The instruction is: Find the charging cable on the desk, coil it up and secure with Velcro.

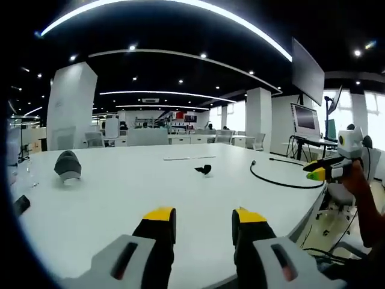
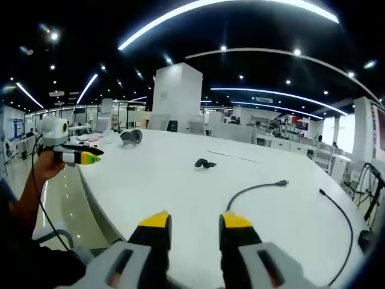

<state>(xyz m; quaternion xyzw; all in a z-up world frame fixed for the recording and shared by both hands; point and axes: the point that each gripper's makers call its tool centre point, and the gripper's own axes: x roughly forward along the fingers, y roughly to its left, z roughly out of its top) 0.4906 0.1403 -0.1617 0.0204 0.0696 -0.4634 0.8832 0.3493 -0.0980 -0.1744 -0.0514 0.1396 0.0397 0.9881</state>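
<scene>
A black charging cable (image 1: 283,182) lies curved on the white desk (image 1: 120,192) at the right, with one plug end (image 1: 253,162) pointing inward. A small black Velcro strap (image 1: 204,170) rests mid-desk. My left gripper (image 1: 204,215) hovers open over the near desk edge, holding nothing. A hand holds the right gripper (image 1: 325,171) beyond the cable. In the right gripper view, the cable (image 2: 252,189) runs from just ahead of my open right gripper (image 2: 195,221) to its plug (image 2: 281,182). Its other stretch (image 2: 340,211) lies farther right. The strap (image 2: 204,163) sits beyond, and the left gripper (image 2: 78,156) is off the desk's left edge.
A grey rounded object (image 1: 67,165) sits on the desk's far left, also seen as the grey object (image 2: 131,136). A small dark item (image 1: 21,205) lies at the left edge. A monitor on a stand (image 1: 305,120) and a white pillar (image 1: 71,105) stand beyond the desk.
</scene>
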